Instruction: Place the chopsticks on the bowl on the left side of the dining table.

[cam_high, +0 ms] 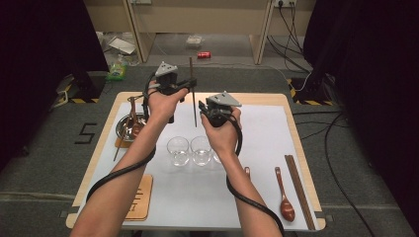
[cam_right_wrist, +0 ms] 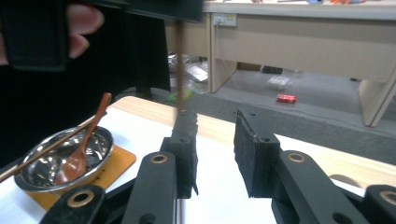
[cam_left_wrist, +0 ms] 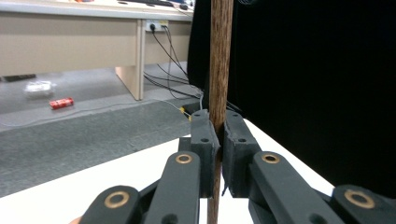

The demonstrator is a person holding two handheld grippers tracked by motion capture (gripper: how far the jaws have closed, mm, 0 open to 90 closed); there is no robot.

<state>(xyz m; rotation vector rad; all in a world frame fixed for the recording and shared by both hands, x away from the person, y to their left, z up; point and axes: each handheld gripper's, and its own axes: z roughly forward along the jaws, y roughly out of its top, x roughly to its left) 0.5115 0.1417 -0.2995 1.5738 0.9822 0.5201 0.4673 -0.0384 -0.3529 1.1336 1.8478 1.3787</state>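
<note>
A dark wooden chopstick stands upright above the back of the white table mat. My left gripper is shut on its upper part; in the left gripper view the pads pinch the chopstick from both sides. My right gripper is lower and just to the right, open. In the right gripper view its jaws stand apart around an empty gap, and the blurred chopstick hangs beside the left jaw.
A metal bowl on a wooden coaster holds a brown spoon and a chopstick at the left. Two clear glasses stand mid-table. A spoon and a chopstick pair lie at the right, another coaster at front left.
</note>
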